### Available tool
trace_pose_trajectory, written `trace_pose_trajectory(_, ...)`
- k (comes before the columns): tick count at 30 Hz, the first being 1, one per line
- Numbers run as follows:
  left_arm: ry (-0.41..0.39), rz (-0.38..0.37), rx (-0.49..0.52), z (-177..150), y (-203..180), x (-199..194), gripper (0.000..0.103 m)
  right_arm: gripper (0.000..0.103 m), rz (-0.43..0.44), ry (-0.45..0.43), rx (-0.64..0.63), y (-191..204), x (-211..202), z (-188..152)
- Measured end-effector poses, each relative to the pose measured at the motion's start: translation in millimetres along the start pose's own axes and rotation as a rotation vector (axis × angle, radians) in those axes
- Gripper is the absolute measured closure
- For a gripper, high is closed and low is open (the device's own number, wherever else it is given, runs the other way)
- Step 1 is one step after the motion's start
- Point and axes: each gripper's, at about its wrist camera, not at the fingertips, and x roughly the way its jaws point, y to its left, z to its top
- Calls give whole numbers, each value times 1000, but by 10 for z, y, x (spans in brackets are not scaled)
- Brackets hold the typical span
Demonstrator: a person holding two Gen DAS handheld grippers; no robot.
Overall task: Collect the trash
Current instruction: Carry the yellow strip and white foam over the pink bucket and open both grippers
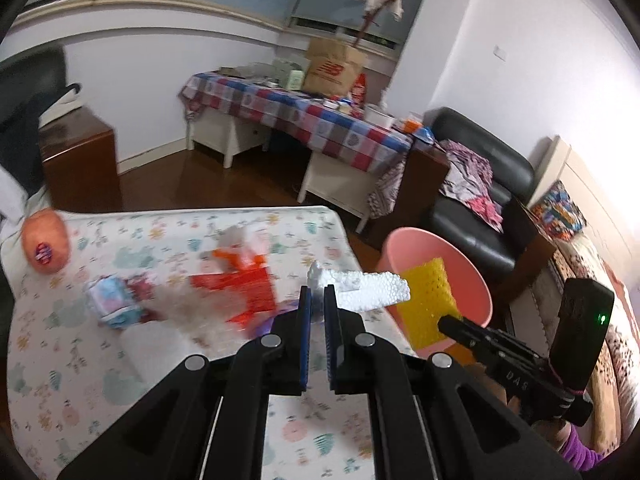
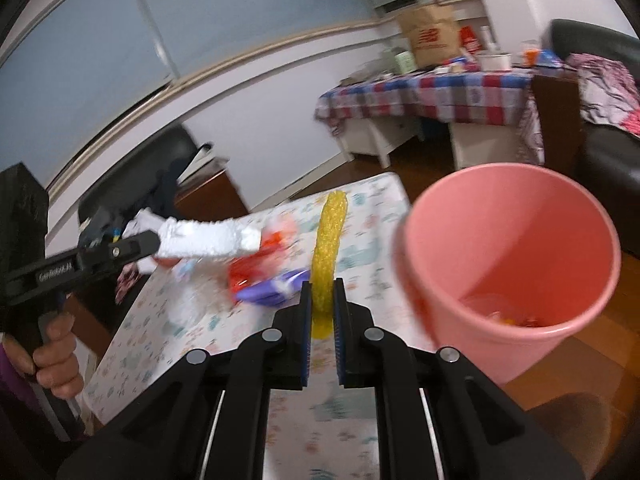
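Observation:
My left gripper [image 1: 318, 294] is shut on a white styrofoam piece [image 1: 368, 286] and holds it above the patterned table [image 1: 120, 360]; the piece also shows in the right wrist view [image 2: 204, 242]. My right gripper [image 2: 322, 286] is shut on a yellow sponge [image 2: 328, 248], which also shows in the left wrist view [image 1: 428, 300] in front of the pink bin [image 1: 460, 264]. The pink bin [image 2: 516, 248] stands right of the table with some trash at its bottom. Red wrappers [image 1: 244, 284], a blue-pink packet [image 1: 114, 300] and a purple packet [image 2: 272, 288] lie on the table.
An orange ball-like object [image 1: 46, 246] sits at the table's far left. A black sofa [image 1: 476, 184] with cloth stands behind the bin. A long table with a checked cloth [image 1: 304, 116] and a cardboard box [image 1: 334, 66] lines the far wall.

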Motion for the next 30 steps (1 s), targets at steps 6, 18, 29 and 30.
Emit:
trace_pose_trajectory(6,23,-17,56,64,-316,237,98,93,-56,-61,56,-346,-197,76)
trace_pose_trajectory(18,62,-39,145,130,-759,631,98,93,-152,-97,119,-792,-277,98)
trace_pose_trajectory(29,120,-40,225,70,-1087,1005,98,93,-197,-89,148,-1003,-230,42)
trace_pose_trajectory(30,127,-40,238,59,-1125,1047,98,93,-202,-90,156,-1034,-227,37)
